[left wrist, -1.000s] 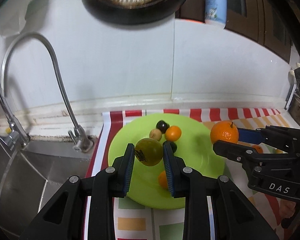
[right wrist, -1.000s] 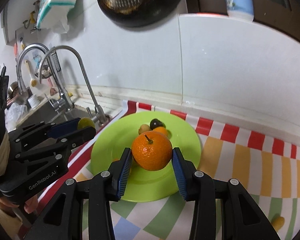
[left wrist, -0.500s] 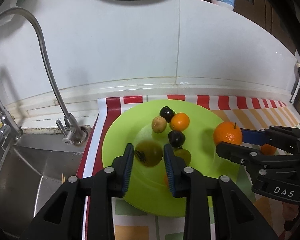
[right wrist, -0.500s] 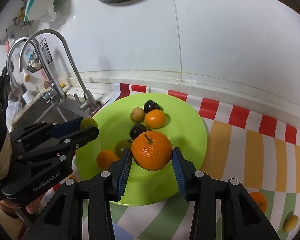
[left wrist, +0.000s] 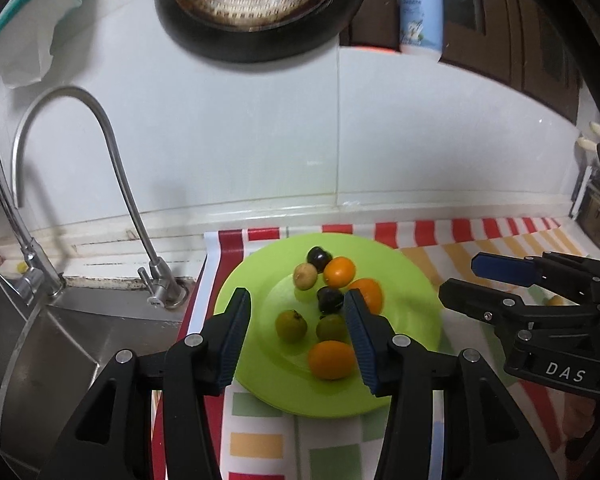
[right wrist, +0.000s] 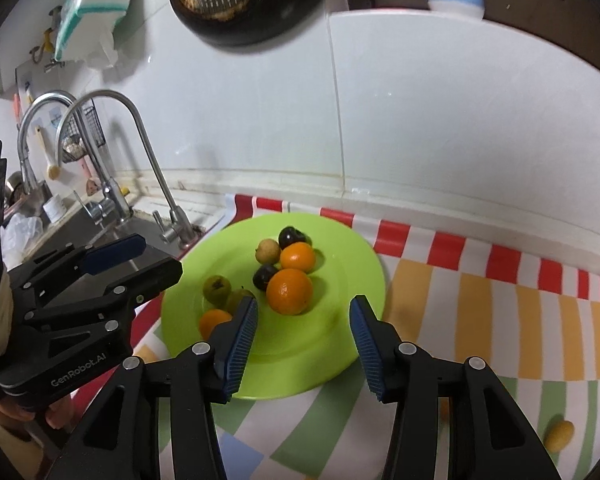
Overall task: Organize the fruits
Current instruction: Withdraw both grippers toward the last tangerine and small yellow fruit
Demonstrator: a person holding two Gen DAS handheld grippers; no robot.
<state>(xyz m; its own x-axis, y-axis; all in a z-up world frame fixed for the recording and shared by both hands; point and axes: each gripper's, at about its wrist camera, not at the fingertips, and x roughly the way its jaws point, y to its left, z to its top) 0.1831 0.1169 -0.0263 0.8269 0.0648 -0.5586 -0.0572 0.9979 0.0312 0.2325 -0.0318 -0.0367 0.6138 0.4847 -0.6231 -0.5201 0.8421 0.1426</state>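
Both your claws spread wide, empty: left claw (left wrist: 296,332), right claw (right wrist: 303,330). Fruits sit clustered on green plate (right wrist: 352,344) so none roll. Yellow fruit (right wrist: 559,435) lies loose on desk, likely next.

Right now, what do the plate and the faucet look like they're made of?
Plate: probably plastic, judging by its uniform lime green colour and soft, dull sheen. Faucet: metal, likely stainless steel or chrome, with a bright silvery tube and sharp reflections.
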